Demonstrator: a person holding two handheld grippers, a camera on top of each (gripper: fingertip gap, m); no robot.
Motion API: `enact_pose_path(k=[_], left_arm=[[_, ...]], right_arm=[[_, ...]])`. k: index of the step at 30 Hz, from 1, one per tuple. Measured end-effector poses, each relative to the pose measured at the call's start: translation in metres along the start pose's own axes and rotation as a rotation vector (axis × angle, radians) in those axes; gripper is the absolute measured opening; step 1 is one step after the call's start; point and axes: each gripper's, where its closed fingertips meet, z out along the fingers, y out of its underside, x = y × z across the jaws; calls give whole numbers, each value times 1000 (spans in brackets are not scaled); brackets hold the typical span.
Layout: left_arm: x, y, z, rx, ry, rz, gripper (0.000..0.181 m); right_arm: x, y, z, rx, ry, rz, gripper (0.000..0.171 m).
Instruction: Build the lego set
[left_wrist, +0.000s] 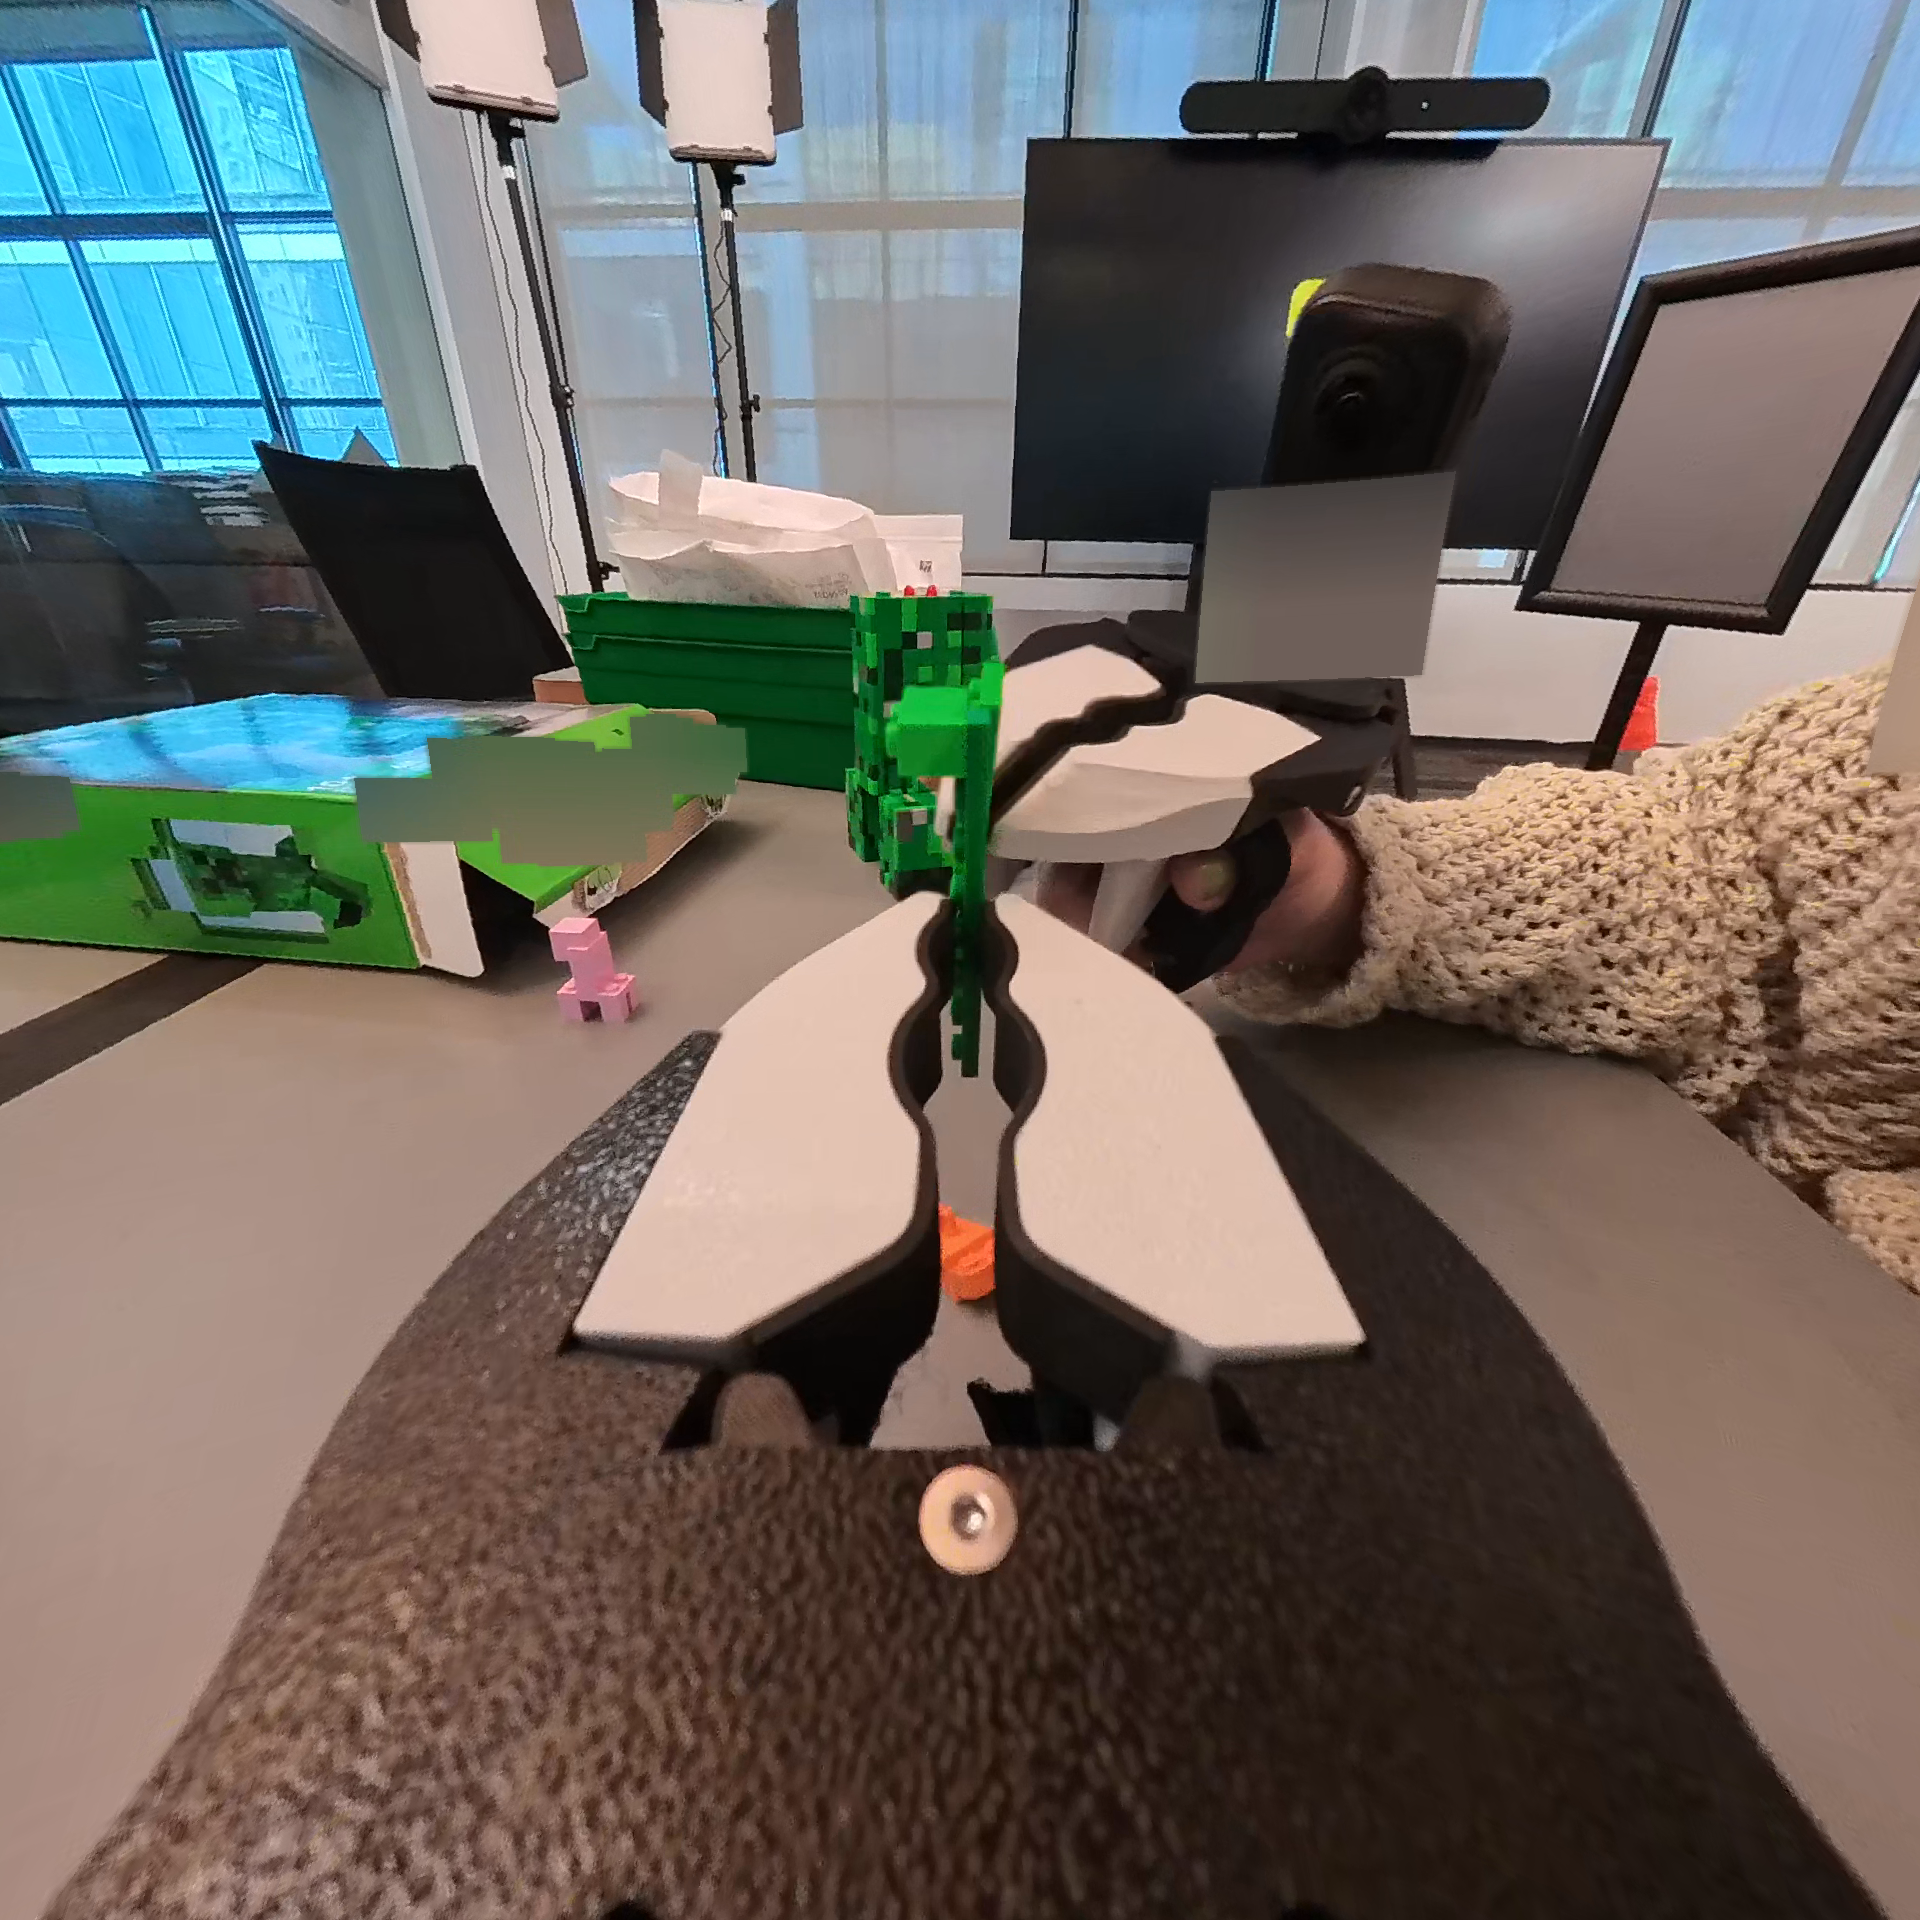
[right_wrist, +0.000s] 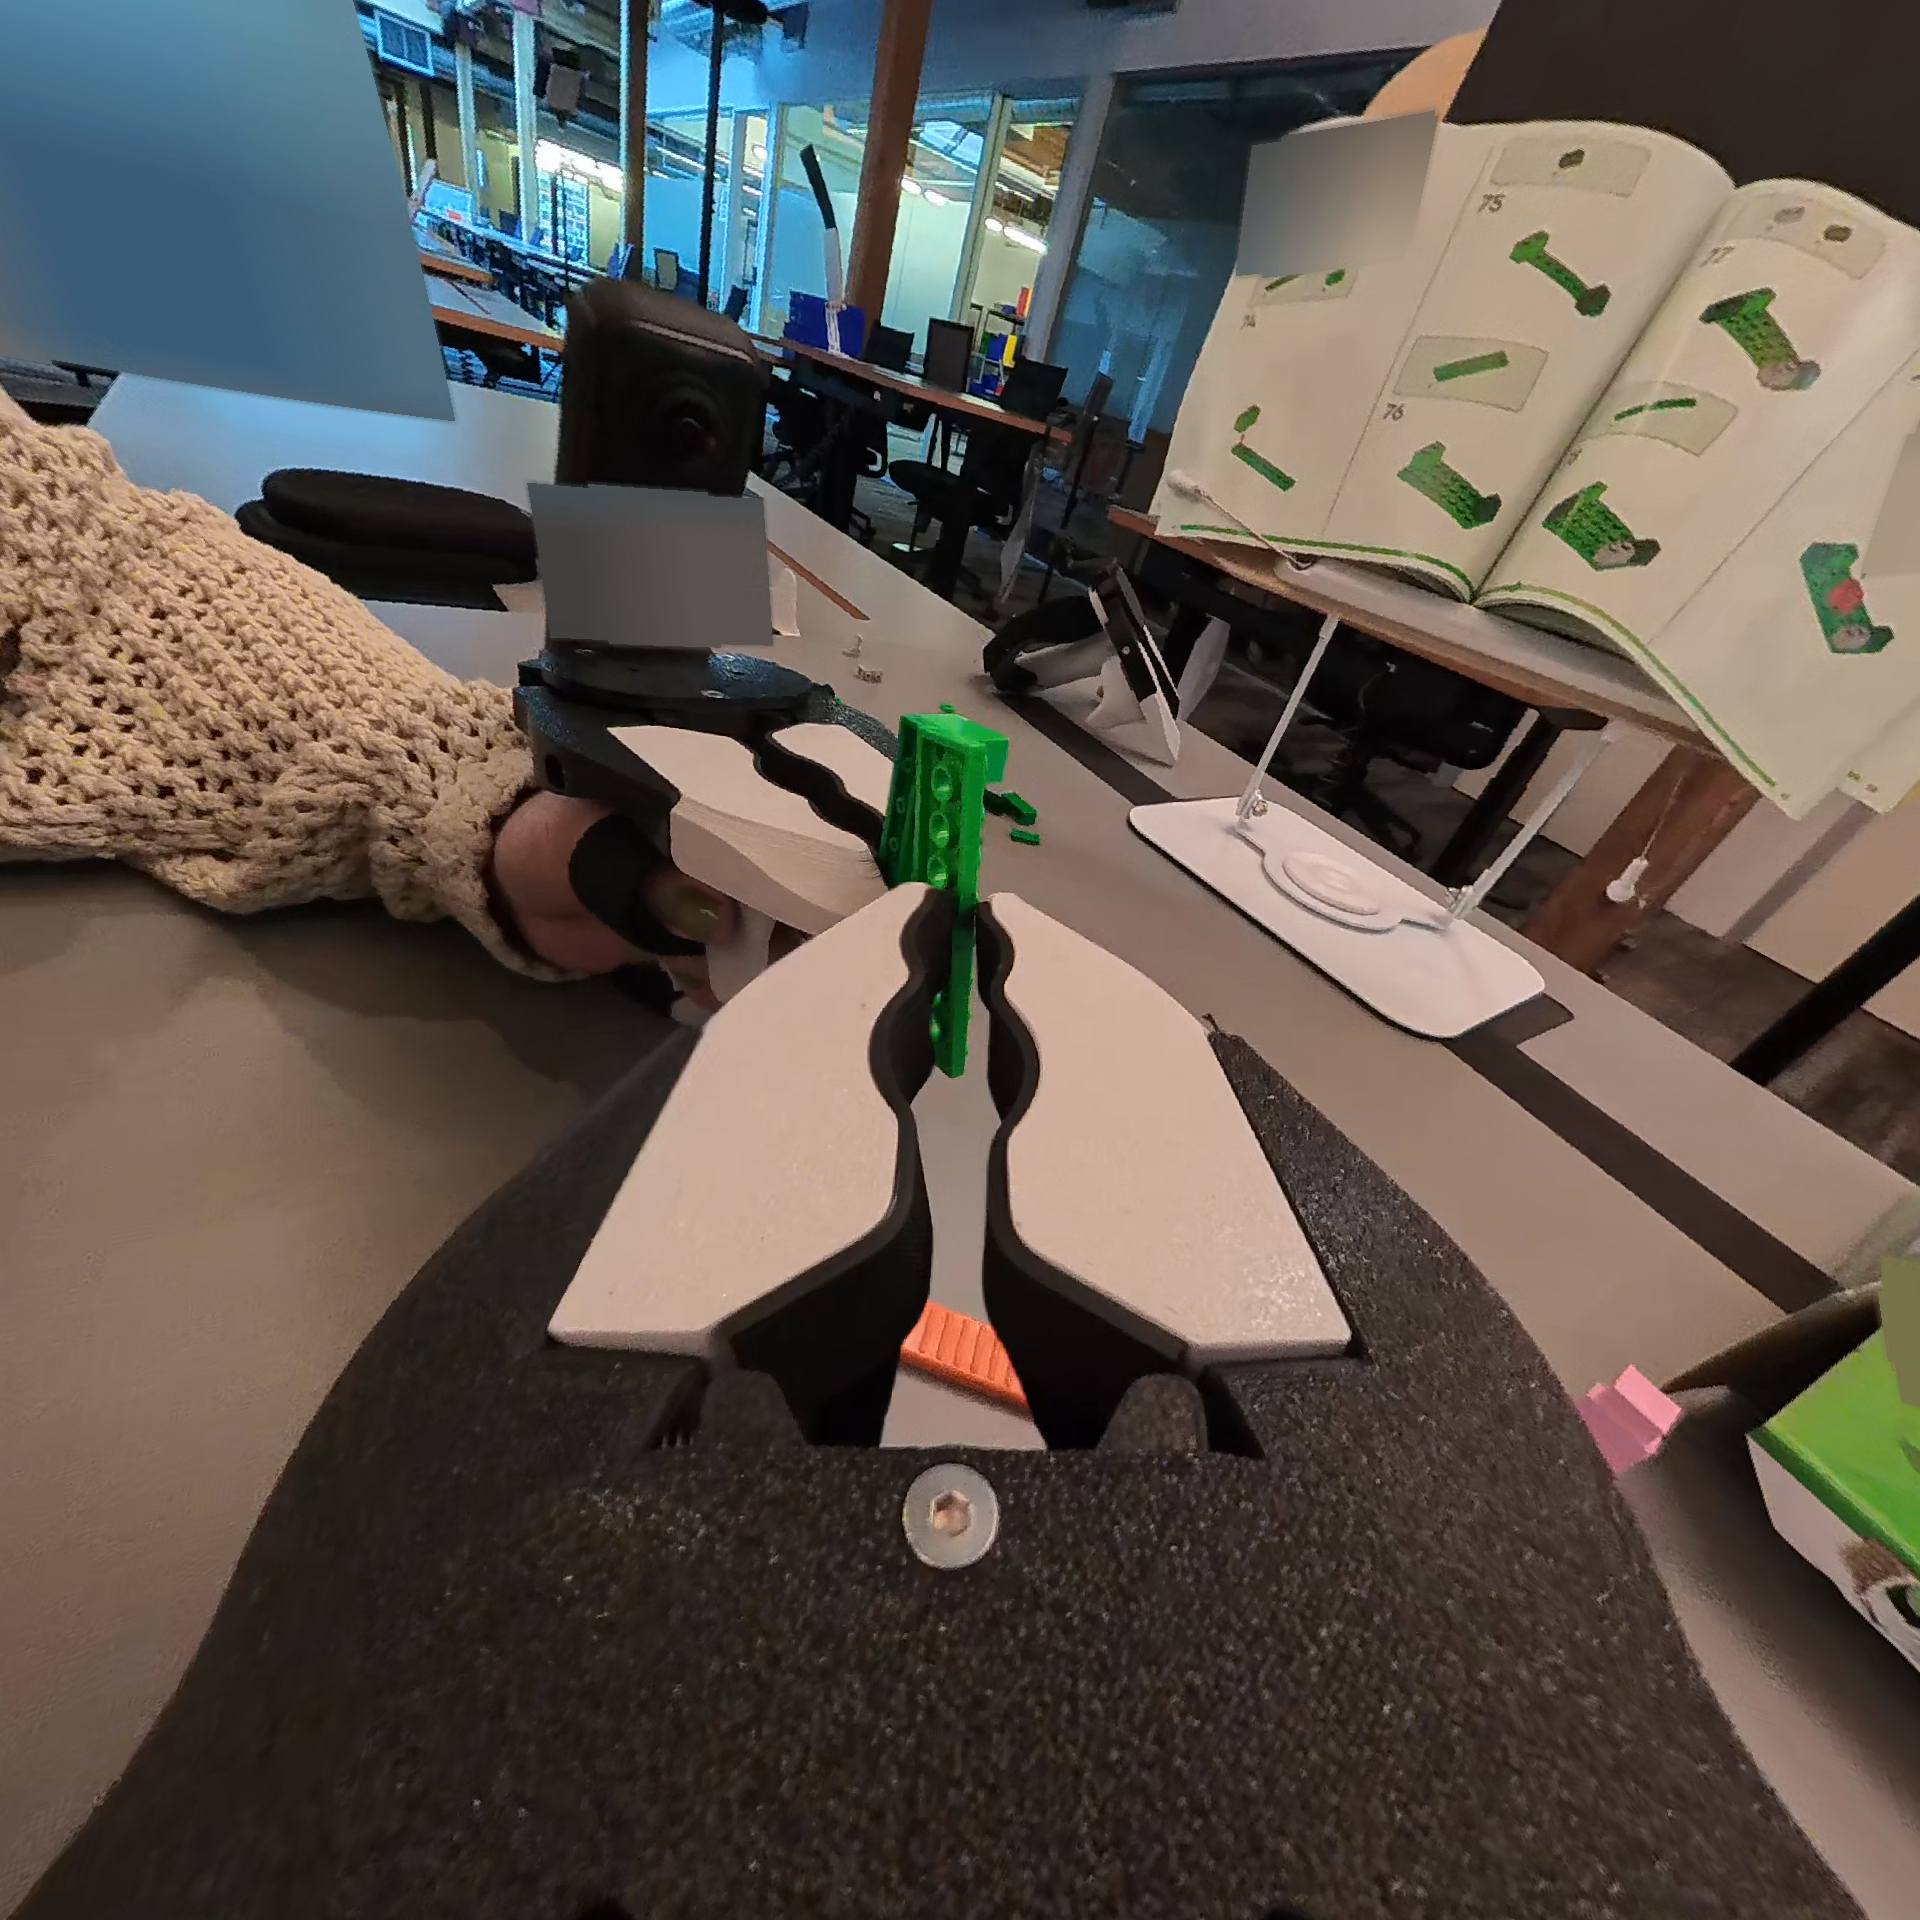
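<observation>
The lego set is partly built: a tall green figure stands on the grey table, and loose green bits remain. Both grippers meet at mid-table, level and pointing at each other. The left gripper and right gripper each pinch a long green plate; whether one piece or two, I cannot tell.

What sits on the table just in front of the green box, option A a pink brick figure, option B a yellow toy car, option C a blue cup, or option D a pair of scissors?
A: in the left wrist view a small pink brick figure stands on the grey table right in front of the green box.
</observation>
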Motion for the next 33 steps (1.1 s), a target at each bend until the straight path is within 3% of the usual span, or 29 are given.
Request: enact_pose_path(k=[6, 11, 17, 24, 33], left_arm=[[4, 1, 1, -6, 16, 9, 4], [3, 2, 2, -12, 15, 10, 4], [7, 6, 3, -39, 53, 3, 4], [11, 7, 3, -43, 135, -42, 4], [20, 10, 4, -62, 184, -1, 4]], right_arm=[[-6, 2, 2, -8, -38, 6, 15], [-9, 3, 1, -20, -67, 3, 5], [-10, 4, -6, -18, -122, -29, 5], [-10, -21, -24, 114, -175, -35, 5], [-21, -21, -22, 87, -244, -45, 5]])
